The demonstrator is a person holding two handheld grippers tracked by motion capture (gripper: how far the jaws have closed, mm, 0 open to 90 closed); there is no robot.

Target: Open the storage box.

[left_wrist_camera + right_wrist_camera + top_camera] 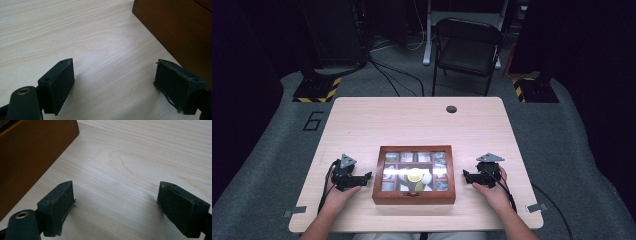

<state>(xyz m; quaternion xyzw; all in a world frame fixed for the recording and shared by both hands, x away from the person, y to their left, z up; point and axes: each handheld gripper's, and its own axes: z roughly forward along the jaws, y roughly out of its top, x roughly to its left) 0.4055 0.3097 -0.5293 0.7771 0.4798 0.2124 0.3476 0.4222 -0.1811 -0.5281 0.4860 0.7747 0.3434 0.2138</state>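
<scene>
Dark studio floor and a folding chair [467,47] are lying beyond the pale wooden bench [422,120], which is carrying a glass-lidded wooden box [414,174] near its front edge, centred between the two hands.

On the left, the left tongs [368,175] are resting on the bench just beside the box's left wall, their jaws standing wide apart with nothing between them; in the left gripper view the brown box side [180,32] is sitting close by the farther jaw. The box's glass lid is showing compartments of packets and a bright round reflection, and a small clasp [413,194] is sitting on the near wall. On the right, the right tongs [465,175] are mirroring this, gaping empty beside the right wall [32,157].

Judging from this, the step is approaching the box. To do it well, both tongs should be closing in evenly, squaring their pads to the walls or lid edge, and keeping the box from sliding or tilting.
</scene>
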